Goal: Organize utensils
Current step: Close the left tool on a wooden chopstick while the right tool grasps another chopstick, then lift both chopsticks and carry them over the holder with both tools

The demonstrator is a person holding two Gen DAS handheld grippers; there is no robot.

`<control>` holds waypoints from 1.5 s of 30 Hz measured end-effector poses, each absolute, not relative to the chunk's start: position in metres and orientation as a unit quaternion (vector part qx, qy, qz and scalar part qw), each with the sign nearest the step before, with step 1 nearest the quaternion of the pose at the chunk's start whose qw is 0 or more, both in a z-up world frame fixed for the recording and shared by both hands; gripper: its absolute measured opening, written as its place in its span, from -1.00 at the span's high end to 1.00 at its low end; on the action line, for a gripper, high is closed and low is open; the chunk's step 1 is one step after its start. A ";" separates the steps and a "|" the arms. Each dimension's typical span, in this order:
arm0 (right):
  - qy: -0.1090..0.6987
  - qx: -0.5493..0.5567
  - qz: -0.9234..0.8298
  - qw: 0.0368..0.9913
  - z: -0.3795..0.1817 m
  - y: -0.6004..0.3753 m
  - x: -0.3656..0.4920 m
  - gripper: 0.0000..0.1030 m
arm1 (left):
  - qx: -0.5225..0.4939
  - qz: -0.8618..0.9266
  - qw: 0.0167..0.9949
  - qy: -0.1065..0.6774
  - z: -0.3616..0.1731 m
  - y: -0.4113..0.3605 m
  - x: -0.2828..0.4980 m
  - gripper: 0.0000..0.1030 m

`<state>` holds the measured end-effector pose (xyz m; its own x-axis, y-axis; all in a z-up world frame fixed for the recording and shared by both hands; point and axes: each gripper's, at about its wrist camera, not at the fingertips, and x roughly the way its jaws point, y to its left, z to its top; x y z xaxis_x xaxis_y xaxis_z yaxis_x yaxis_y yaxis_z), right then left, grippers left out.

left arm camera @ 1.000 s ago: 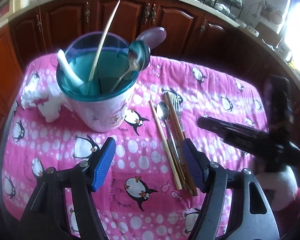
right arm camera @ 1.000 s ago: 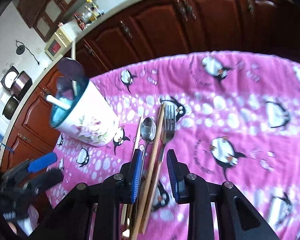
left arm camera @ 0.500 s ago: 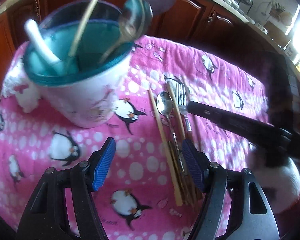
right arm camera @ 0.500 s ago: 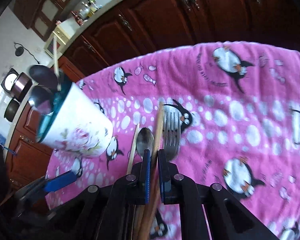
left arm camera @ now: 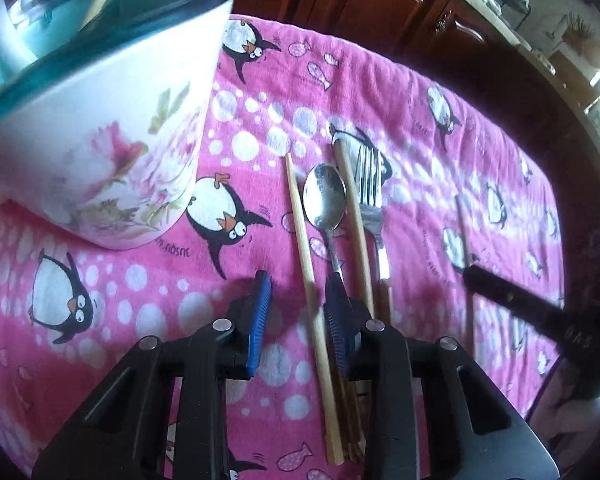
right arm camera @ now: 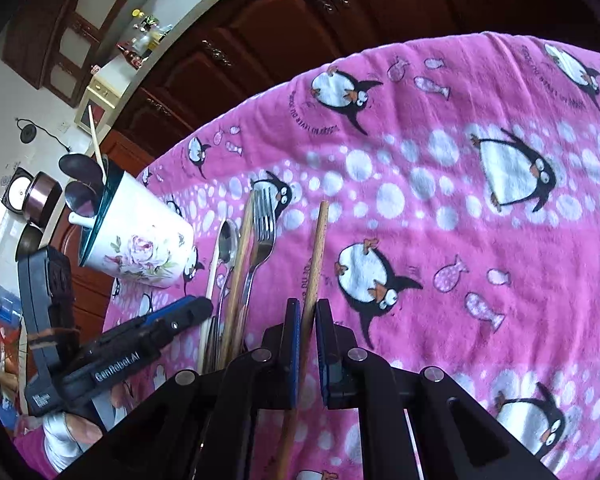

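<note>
At the far left, a flowered cup with a teal rim is seen standing on the pink penguin cloth that covers the worktop. In the right wrist view, two dark spoons, a white handle and one pale stick are counted inside it.

Just right of the cup, the loose utensils are laid side by side, their long axes running away from the person: a pale chopstick, a metal spoon, a darker wooden chopstick and a fork. That makes two chopsticks, one spoon and one fork on the cloth.

The left hand-held gripper is pointed steeply down over this row, and its jaws are closing. The pale chopstick is seen lying between the blue pads, along the gripper's own line, with the right pad resting over the spoon's handle. No pad is seen pressing on the stick yet. The left hand is the nearer one to this bundle, and the cup lies up and to its left.

Further right, the right hand-held gripper is seen nearly closed, narrow, and clamped on a third wooden chopstick. That stick is held along the fingers, its tip pointing away across the cloth, apart from the row. The cup lies well to its left, beyond the other gripper, so a carry across is judged to be needed.
</note>
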<state>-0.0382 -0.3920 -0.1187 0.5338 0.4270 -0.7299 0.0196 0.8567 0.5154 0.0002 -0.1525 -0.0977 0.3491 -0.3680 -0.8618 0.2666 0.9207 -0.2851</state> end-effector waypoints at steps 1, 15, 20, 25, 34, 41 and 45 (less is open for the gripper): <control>0.471 0.236 0.120 0.842 -0.120 -0.390 -0.038 0.87 | -0.043 -0.193 0.819 0.539 -0.099 -0.154 0.001 0.47; 0.523 0.206 0.124 0.817 -0.134 -0.367 -0.057 0.88 | 0.007 -0.235 0.778 0.583 -0.095 -0.117 -0.054 0.92; 0.527 0.195 0.119 0.819 -0.132 -0.367 -0.050 0.85 | 0.027 -0.238 0.778 0.581 -0.089 -0.112 -0.058 0.53; 0.536 0.180 0.113 0.817 -0.131 -0.365 -0.035 0.77 | 0.053 -0.225 0.797 0.558 -0.086 -0.118 -0.036 0.25; 0.521 0.139 0.132 0.832 -0.121 -0.361 -0.026 0.87 | 0.095 -0.225 0.797 0.552 -0.092 -0.140 -0.017 0.89; 0.447 0.148 0.151 0.869 -0.069 -0.364 -0.058 0.89 | 0.031 -0.256 0.807 0.532 -0.057 -0.112 -0.024 0.92; 0.399 0.142 0.168 0.890 -0.029 -0.356 -0.077 0.90 | -0.007 -0.278 0.824 0.495 -0.018 -0.093 -0.037 0.92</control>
<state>-0.0770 -0.3562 -0.0288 0.6247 0.4122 -0.6632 -0.1861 0.9034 0.3862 -0.0368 -0.0933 -0.0175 0.3568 -0.4644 -0.8106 0.4499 0.8459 -0.2866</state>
